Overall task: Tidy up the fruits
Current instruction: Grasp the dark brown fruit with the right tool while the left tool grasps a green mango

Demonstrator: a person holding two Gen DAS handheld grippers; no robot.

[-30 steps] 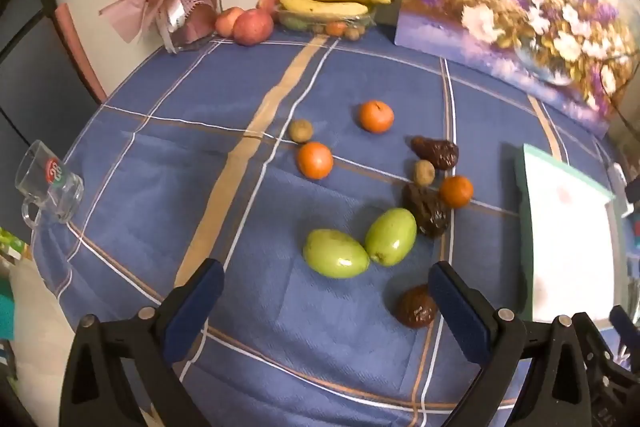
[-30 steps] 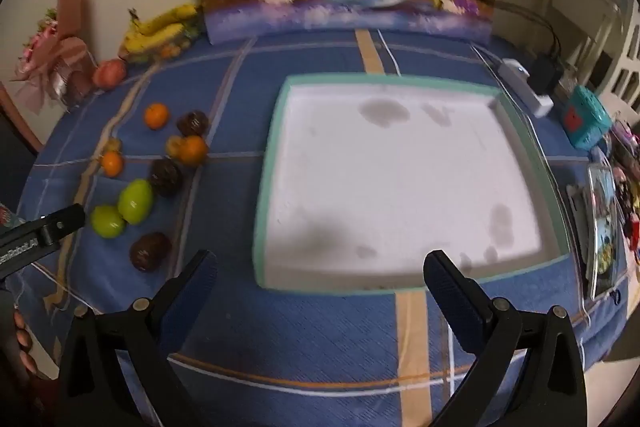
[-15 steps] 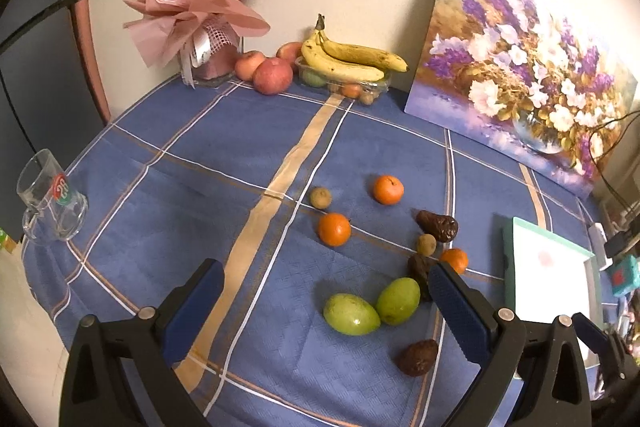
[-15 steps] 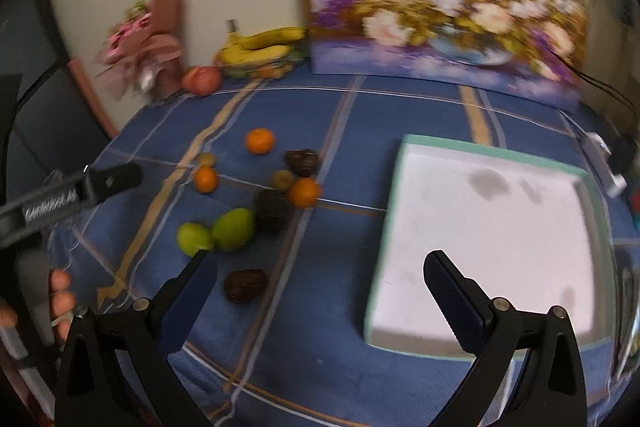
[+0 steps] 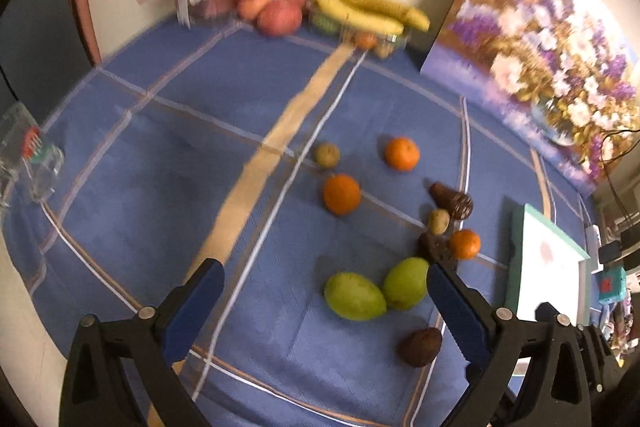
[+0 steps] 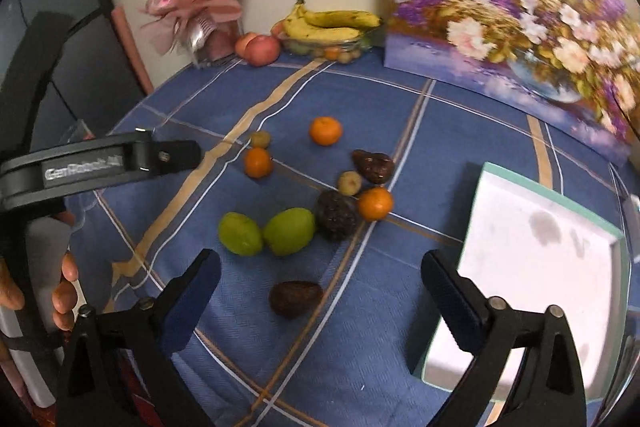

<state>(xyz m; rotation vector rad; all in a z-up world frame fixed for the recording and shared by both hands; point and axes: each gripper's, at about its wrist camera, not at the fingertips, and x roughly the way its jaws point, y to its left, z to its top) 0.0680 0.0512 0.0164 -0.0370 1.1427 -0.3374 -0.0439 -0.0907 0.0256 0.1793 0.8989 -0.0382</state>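
Blue checked cloth covers the surface (image 6: 400, 327); the left gripper (image 5: 324, 301) hangs spread and empty, loose fruits (image 6: 288, 231) lie clustered centre, awaiting sorting; the right gripper (image 6: 320, 283), jaws just narrowing but empty, faces them, white tray (image 6: 532, 259) beside.

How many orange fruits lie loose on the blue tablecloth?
3. One orange is farthest back, one lies left beside a small brownish fruit, one touches the dark round fruit. The bowl may hide others.
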